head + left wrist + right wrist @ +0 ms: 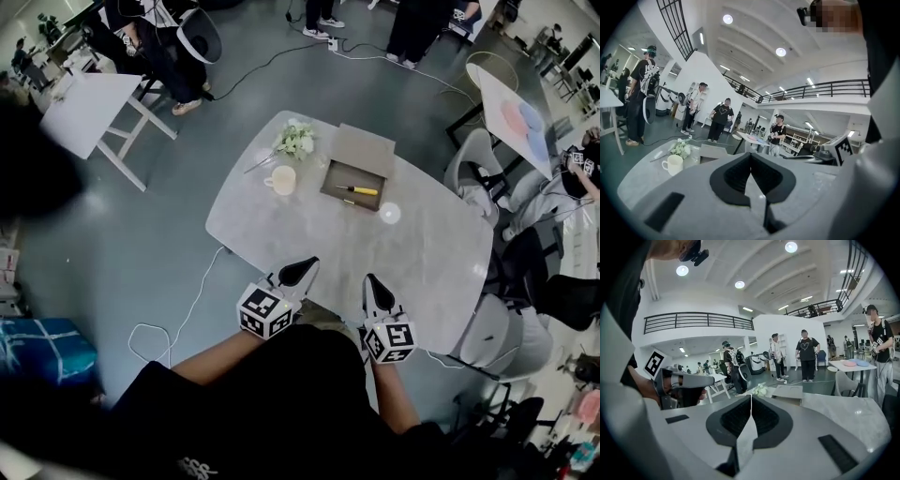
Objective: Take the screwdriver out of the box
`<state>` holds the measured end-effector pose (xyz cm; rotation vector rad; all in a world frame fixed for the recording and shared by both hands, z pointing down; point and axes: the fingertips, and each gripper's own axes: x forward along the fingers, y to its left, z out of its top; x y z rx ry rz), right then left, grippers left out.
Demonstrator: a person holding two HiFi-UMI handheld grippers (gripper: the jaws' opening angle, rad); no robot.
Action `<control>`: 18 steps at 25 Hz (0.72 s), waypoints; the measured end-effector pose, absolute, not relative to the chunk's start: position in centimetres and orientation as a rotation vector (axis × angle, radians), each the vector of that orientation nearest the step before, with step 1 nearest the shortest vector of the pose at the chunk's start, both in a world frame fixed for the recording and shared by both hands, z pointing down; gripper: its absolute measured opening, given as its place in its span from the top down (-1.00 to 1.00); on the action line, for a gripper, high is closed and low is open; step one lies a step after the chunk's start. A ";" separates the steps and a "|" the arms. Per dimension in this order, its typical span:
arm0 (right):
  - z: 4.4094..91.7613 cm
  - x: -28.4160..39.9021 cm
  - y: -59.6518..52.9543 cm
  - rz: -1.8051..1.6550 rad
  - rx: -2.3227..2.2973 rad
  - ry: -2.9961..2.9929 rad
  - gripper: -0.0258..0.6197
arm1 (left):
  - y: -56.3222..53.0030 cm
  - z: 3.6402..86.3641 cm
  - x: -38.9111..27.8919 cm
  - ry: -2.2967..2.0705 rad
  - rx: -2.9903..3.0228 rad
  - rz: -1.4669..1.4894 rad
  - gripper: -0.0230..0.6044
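An open brown box point(356, 150) stands on the far side of the grey marble table point(281, 234). Inside it lies a screwdriver point(360, 190) with a yellow handle. My left gripper point(302, 272) and right gripper point(375, 286) hover side by side over the table's near edge, pointing toward the box and well short of it. Both are shut with nothing between the jaws. In the left gripper view the jaws point(751, 154) meet, and the box point(715, 151) shows beyond them. The right gripper view has its tips point(751, 397) together, with the box point(787, 392) ahead.
A cream cup point(281, 179) and a small bunch of white flowers point(295, 140) sit left of the box, a white round lid point(390, 214) to its right. Grey chairs point(506, 342) line the table's right side. A white cable point(178, 323) lies on the floor at left. People stand beyond the table.
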<state>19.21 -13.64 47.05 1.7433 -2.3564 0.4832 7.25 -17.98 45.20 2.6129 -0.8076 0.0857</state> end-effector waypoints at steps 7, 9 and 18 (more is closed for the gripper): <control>50.8 26.2 -23.7 0.490 1.633 -2.283 0.88 | -25.6 48.4 12.0 -0.856 2.584 0.138 0.88; 52.0 27.8 -25.7 0.491 1.585 -2.261 0.88 | -26.6 49.4 13.0 -0.876 2.547 0.152 0.88; 59.0 29.9 -35.4 0.576 1.251 -2.291 0.88 | -31.3 52.8 18.8 -0.796 2.523 0.219 0.88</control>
